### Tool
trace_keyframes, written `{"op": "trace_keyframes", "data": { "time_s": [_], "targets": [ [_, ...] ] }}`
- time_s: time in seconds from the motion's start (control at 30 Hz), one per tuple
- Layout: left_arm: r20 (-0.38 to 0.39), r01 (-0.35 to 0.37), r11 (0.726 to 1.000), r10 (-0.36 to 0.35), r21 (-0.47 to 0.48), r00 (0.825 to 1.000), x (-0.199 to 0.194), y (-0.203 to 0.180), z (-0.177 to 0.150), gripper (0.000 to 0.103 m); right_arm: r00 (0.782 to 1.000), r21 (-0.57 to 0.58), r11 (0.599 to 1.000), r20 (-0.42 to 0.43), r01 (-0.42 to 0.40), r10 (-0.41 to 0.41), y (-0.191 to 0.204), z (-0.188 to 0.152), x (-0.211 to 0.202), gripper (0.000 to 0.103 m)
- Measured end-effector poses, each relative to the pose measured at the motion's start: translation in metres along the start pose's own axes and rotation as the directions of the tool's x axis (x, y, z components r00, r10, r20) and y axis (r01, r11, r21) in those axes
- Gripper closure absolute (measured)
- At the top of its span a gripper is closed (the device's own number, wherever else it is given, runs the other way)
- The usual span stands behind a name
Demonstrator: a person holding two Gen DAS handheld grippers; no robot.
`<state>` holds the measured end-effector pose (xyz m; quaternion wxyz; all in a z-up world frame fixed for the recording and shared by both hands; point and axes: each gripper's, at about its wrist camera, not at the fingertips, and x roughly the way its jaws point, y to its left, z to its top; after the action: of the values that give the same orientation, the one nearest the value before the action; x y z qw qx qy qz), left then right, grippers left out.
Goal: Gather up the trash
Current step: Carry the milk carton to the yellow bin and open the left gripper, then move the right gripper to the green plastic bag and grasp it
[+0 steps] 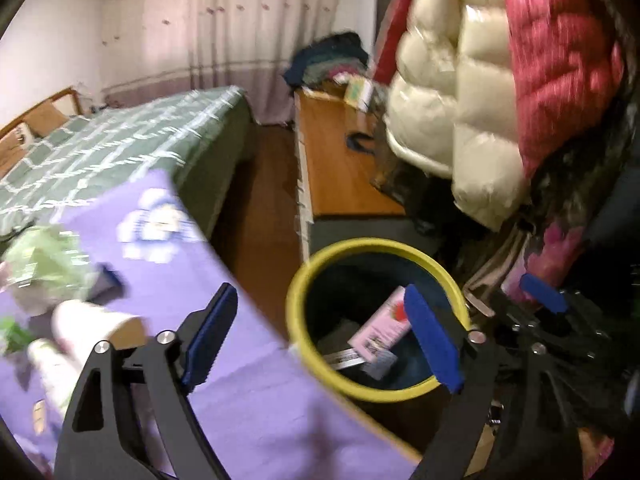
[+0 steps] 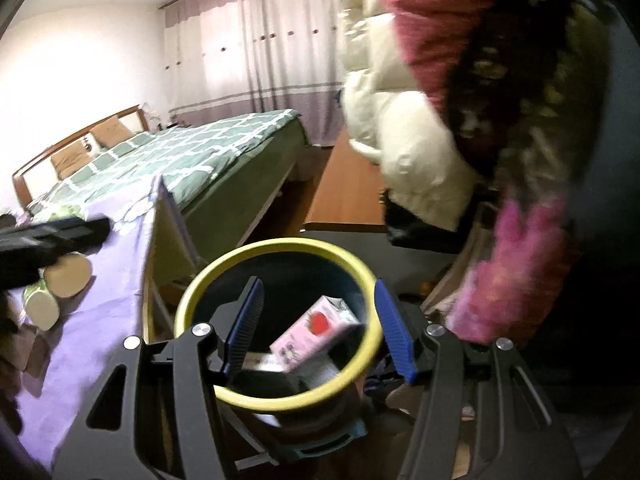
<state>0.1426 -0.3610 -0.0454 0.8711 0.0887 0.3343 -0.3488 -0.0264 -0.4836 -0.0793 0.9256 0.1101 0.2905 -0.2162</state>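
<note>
Left wrist view: cups (image 1: 88, 328) and wrappers (image 1: 44, 264) remain on purple tablecloth (image 1: 224, 420); my left claw (image 1: 320, 344) gapes empty. Pink carton (image 1: 380, 330) lies inside yellow-rimmed bin (image 1: 294, 292). My right claw (image 2: 320, 328) open, empty, over bin. Risk: hanging jackets (image 1: 460, 80) crowd bin, may snag.

Carton (image 2: 316, 334) in bin (image 2: 200, 292), right of table (image 2: 100, 312).

Purple-clothed table (image 2: 100, 300) with paper cups (image 2: 68, 276) on their sides; yellow-rimmed bin (image 2: 280, 400) beside it.
</note>
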Motion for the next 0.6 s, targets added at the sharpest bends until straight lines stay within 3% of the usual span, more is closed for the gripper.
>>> {"op": "trace_keyframes", "data": {
  "time_s": [0.13,0.27,0.43,0.53,0.6],
  "targets": [
    [0.061,-0.084,0.994,0.088,-0.069,0.994,-0.045,0.053,-0.007,0.016,0.998,-0.038,0.997,-0.015,-0.063,0.062,0.029,0.005,0.008,0.048],
    [0.113,-0.215,0.962,0.235,-0.167,0.965,-0.093,0.121,-0.023,0.014,0.989,-0.088,0.986,-0.031,-0.143,0.141,0.069,0.014,0.015,0.048],
    [0.122,-0.378,0.878,0.426,-0.294,0.896,-0.144,0.206,-0.053,0.013,0.975,-0.165,0.961,-0.044,-0.222,0.218,0.128,0.025,0.02,0.048],
    [0.111,-0.437,0.831,0.499,-0.345,0.86,-0.162,0.247,-0.069,0.013,0.964,-0.214,0.94,-0.049,-0.266,0.262,0.169,0.031,0.022,0.048],
    [0.099,-0.499,0.785,0.566,-0.367,0.819,-0.172,0.278,-0.081,0.013,0.954,-0.238,0.925,-0.058,-0.298,0.293,0.193,0.035,0.026,0.048]
  ]
}}
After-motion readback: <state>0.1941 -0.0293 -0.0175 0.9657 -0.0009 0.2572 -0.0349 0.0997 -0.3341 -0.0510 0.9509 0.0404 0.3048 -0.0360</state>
